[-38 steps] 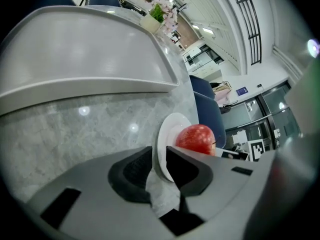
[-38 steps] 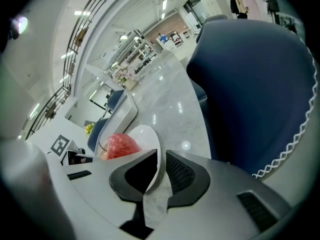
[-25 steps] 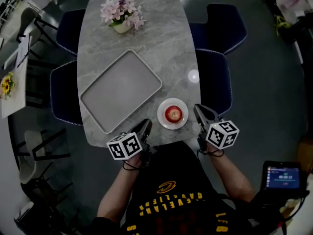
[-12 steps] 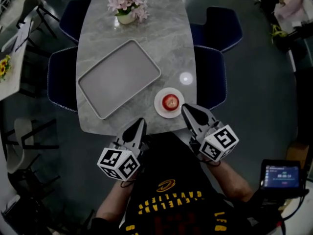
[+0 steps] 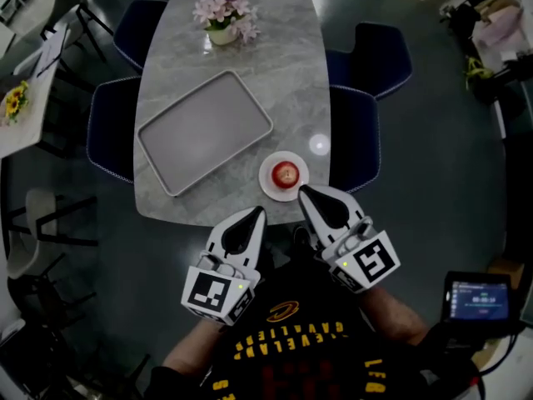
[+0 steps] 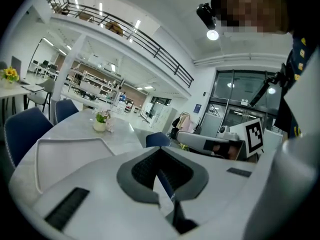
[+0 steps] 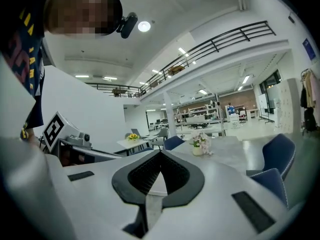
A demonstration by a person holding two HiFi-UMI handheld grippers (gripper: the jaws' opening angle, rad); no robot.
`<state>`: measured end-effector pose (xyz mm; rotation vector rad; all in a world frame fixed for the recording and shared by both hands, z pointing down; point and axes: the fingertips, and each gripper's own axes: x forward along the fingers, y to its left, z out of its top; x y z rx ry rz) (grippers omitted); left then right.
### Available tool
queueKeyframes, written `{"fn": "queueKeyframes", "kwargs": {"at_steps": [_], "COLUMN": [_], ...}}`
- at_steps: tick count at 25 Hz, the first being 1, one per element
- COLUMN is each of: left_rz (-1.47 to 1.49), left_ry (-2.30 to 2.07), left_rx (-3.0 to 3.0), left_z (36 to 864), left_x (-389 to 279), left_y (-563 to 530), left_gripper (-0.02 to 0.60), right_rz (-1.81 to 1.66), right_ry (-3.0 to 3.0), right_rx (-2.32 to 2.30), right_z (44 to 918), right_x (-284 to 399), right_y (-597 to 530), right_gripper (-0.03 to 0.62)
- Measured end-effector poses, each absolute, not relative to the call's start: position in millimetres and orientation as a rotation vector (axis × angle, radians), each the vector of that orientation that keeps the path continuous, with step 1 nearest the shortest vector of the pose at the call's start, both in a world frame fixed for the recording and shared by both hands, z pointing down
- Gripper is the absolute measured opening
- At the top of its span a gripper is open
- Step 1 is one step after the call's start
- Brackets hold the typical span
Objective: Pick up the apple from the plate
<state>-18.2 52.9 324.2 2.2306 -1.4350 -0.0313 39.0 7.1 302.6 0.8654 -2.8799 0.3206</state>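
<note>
A red apple sits on a small white plate near the front right edge of the grey marble table. My right gripper is shut, and its tip hangs just off the plate's near right rim. My left gripper is shut too, with nothing in it, and is held over the table's near edge to the left of the plate. In the left gripper view the jaws meet, and the right gripper shows beyond them. In the right gripper view the gripper is shut as well. Neither gripper view shows the apple.
A large grey tray lies on the table's left half. A pot of pink flowers stands at the far end. Dark blue chairs flank both long sides. A tablet lies at the lower right.
Both grippers have drawn back from the table edge toward the person's body and now look larger. The right one's tip has turned toward the plate. The apple has not moved.
</note>
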Motion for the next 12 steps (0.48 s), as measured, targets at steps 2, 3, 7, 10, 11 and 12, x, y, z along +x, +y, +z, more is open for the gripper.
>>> {"fn": "queueKeyframes", "kwargs": {"at_steps": [2,3,7,10,11,12], "left_rz": [-0.03,-0.038,-0.062,-0.065,-0.063,-0.062], "left_ry": [-1.457,-1.473,-1.552,-1.611,-1.629,-1.644], "left_rx": [2.258,2.265,2.268,2.275,2.278,2.28], "left_z": [315.3,309.7,292.1,284.4,282.2,280.3], "left_x": [-7.2,-0.7,25.8,43.5,49.0,54.0], "left_y": [53.5,53.4,53.3,51.1,50.2,49.1], "left_gripper": [0.0,0.0,0.0,0.0,0.0,0.0], "right_rz": [0.306,0.305,0.253,0.22,0.213,0.208], "right_ry": [-2.887,-2.889,-2.935,-2.953,-2.955,-2.956], "right_rx": [0.846,0.834,0.779,0.746,0.735,0.726], "right_z": [299.1,297.4,287.1,282.0,281.3,280.8], "right_x": [46.1,51.5,77.2,94.0,99.4,104.5], "right_y": [8.4,9.7,15.3,16.6,16.8,16.7], "right_gripper": [0.006,0.005,0.006,0.006,0.006,0.006]}}
